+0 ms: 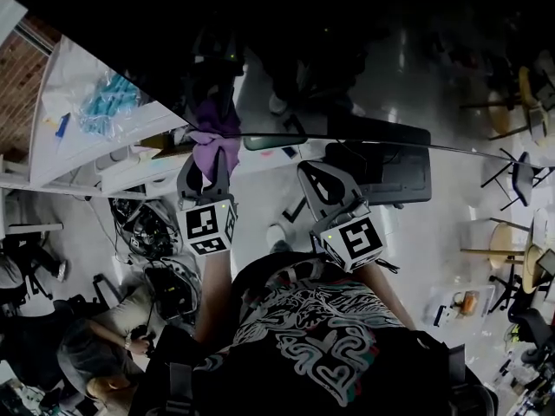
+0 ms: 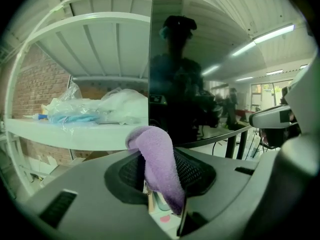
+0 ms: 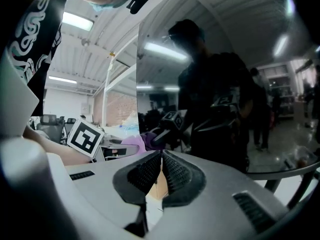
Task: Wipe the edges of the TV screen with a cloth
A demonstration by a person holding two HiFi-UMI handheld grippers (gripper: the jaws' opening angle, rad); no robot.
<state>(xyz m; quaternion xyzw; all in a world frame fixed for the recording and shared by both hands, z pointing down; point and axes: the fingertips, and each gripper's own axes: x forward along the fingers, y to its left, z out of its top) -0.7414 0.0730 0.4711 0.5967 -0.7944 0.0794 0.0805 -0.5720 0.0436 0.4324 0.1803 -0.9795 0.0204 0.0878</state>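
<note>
Pinching the cloth between its jaws, the left gripper held a purple fold proud of the jaw tips, presumably so that fabric rather than plastic would meet the TV. The cloth stood just beside the screen's left edge, near a corner; contact could not be told. The right gripper, jaws pressed together on nothing, faced the dark glass further right, probably kept idle to leave the edge free for the wipe. A shelf bearing bagged items lay beyond that edge.
</note>
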